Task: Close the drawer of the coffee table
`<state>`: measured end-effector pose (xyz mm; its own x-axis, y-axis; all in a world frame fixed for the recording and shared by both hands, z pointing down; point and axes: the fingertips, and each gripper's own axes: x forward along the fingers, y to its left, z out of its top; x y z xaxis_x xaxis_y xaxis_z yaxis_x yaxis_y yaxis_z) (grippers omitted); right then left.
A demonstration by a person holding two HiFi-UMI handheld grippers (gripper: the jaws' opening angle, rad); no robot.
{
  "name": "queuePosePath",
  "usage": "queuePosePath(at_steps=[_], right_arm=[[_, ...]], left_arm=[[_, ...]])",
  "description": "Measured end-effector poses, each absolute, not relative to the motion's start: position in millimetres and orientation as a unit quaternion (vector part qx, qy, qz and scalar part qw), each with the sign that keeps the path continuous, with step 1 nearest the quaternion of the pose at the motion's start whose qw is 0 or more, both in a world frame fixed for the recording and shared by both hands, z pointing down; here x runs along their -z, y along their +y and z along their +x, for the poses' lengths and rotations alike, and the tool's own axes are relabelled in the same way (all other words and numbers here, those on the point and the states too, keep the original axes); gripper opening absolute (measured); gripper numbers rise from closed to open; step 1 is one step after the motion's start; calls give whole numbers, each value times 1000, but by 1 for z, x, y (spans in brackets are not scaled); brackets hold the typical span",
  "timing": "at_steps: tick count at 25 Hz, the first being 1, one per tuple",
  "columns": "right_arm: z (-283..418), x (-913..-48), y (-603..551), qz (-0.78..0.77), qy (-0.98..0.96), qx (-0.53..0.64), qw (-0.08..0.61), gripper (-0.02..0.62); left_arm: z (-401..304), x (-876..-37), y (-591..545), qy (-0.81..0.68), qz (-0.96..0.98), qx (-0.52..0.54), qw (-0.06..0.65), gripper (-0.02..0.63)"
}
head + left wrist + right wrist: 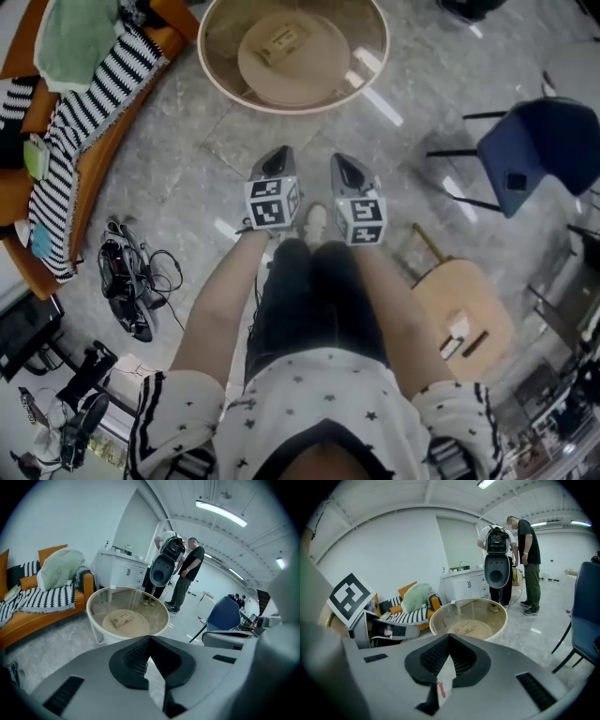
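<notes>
Ahead of the person's legs, the left claw [275,155] and the right claw [345,161] are held side by side, close together but apart, both pointing forward and down over the grey marble floor [187,178]. Each claw is closed: in both gripper views the ridged black pads meet at their tips and grip nothing. Neither claw touches any furniture.

Beyond the 2 claws, well apart from them, stands the round coffee table [292,111], with a cream rim and a clear glass surface. Through the glass shows a round lower shelf carrying 1 small box [281,39]. No view shows the drawer clearly enough to tell whether it is shut.

To the person's left of the table sits an orange sofa [94,159], draped with a black-and-white striped blanket [89,103] and bearing a pale green cushion [80,33]. A tangle of black cables [127,277] lies on the floor near the sofa. To the right are a blue chair [539,150] and, nearer the person, a light wooden stool [464,314]. Farther back, 2 people [529,545] stand by a white cabinet [471,585].
</notes>
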<state>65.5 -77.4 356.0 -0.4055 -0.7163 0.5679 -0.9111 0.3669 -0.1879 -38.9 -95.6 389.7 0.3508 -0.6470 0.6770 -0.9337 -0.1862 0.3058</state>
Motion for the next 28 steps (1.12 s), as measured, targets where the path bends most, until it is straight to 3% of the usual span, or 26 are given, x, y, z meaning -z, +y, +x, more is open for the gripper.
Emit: queuePosePath(at_steps=[13, 28], right_arm=[[83, -276, -33, 493, -819, -236, 177, 8], [75, -194, 11, 435, -864, -197, 162, 8]], left_arm=[[-43, -309, -40, -548, 730, -192, 361, 9], [-12, -221, 0, -520, 777, -169, 313, 9]])
